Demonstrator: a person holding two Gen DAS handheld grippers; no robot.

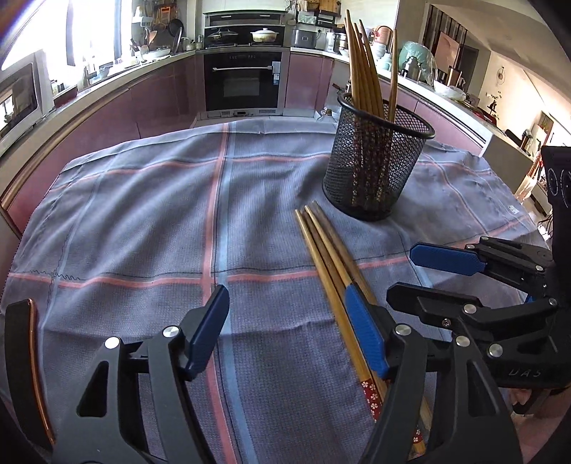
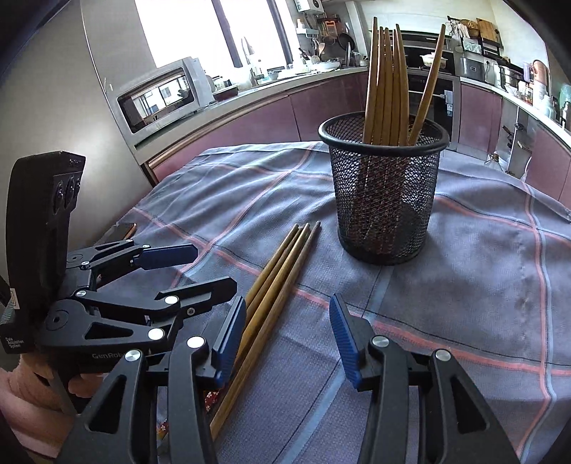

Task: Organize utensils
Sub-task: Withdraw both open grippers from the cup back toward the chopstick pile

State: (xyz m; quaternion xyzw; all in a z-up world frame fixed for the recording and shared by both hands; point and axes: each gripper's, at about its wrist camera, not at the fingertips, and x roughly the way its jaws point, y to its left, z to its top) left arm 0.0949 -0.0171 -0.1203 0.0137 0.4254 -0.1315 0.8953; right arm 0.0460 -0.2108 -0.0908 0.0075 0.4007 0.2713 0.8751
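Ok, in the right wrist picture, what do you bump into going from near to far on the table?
Right tool → loose chopsticks lying on the cloth → black mesh cup full of chopsticks → kitchen counter behind the table.

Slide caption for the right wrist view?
Open right gripper beside loose chopsticks lying before mesh holder.

— What sort of place is this?
— A home kitchen. A built-in oven [image 1: 246, 80] sits in the far wall, with pots [image 1: 264, 34] on the hob just above it.
— And around the oven?
— Mauve cabinets [image 1: 160, 96] under a cluttered counter run off to both sides; a microwave [image 2: 160, 94] stands far left of it, by a bright window [image 2: 185, 32].
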